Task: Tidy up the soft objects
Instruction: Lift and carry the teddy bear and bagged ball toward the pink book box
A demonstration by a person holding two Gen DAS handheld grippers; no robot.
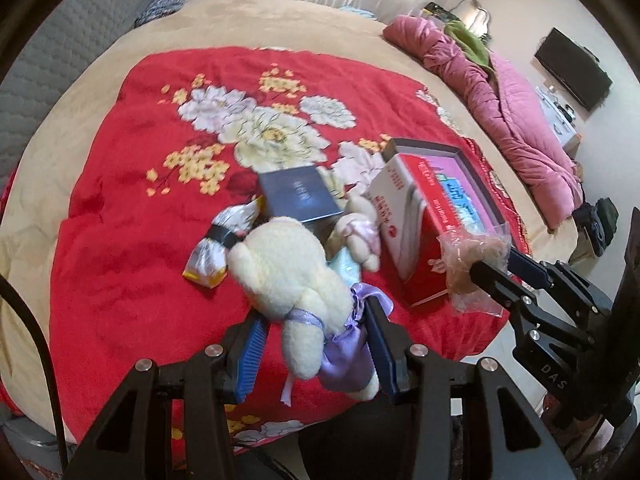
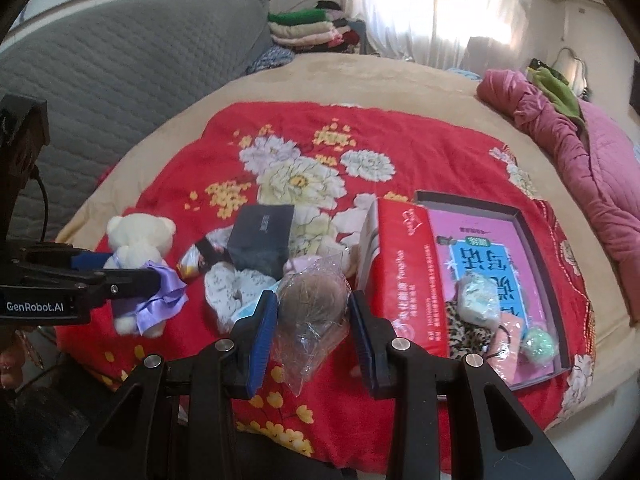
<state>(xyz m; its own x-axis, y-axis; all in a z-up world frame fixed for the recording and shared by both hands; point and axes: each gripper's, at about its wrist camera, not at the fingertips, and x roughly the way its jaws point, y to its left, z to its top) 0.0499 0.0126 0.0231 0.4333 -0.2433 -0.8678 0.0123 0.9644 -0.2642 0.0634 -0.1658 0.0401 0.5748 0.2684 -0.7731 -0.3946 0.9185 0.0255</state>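
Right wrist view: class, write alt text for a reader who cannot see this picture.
The right gripper pinches a clear plastic bag holding a brown fuzzy ball above a red floral blanket. To its left, the left gripper holds a white teddy bear; to the right lies a shallow box of small soft items.

Cream teddy bear in lilac ribbon and bagged brown puff, both lifted.
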